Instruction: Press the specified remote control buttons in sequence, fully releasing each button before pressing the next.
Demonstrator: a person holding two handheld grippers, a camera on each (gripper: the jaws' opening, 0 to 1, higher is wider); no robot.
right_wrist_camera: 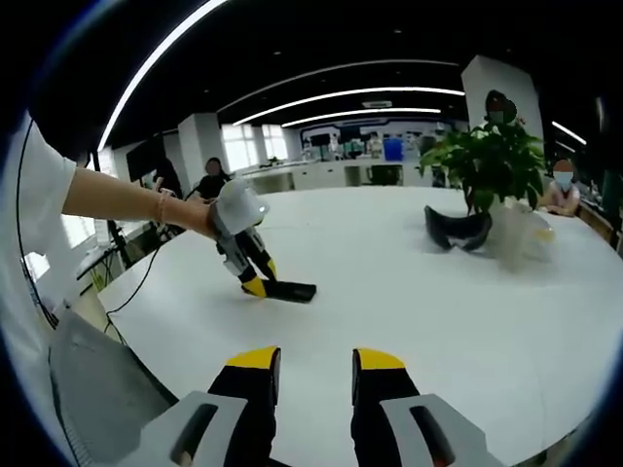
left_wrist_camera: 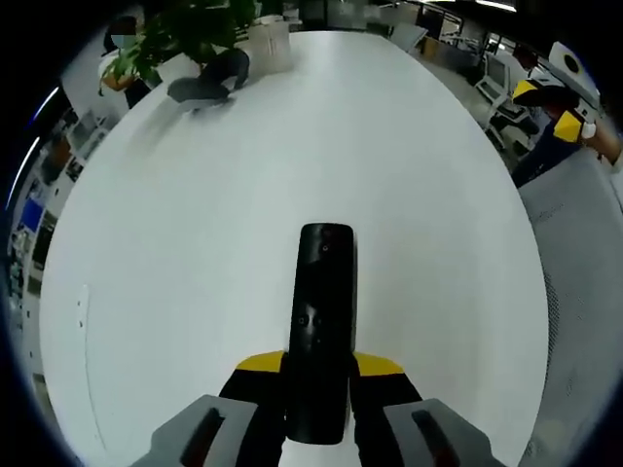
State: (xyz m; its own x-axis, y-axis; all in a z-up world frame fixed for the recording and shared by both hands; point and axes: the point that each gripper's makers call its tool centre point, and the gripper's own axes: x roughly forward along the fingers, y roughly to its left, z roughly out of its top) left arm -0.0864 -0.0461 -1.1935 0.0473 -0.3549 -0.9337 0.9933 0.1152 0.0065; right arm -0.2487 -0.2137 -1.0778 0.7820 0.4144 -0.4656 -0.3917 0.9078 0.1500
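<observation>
Nearest in the left gripper view: left gripper [left_wrist_camera: 316, 413] clamped on the near end of a black remote control [left_wrist_camera: 321, 326], yellow-tipped jaws pressing either side, remote pointing away over the white worktop [left_wrist_camera: 175, 292]. Probably pinned this way to steady it, button face up, for presses from the other side.

Seen from the right gripper view: right gripper [right_wrist_camera: 315, 375] held apart, nothing between the jaws, hovering over bare worktop well short of the remote control [right_wrist_camera: 288, 290]. Further out, left gripper [right_wrist_camera: 255, 284] angled down onto the remote's end, a person's hand [right_wrist_camera: 209, 216] behind it, remote lying flat on the surface.

No button contact yet, judging by the gap; pressing apparently not begun.

Beyond, toward the far edge: a dark headset-like object [right_wrist_camera: 458, 231], too blurred to name surely, beside a potted plant [right_wrist_camera: 492, 165]. Office desks and seated people behind.
</observation>
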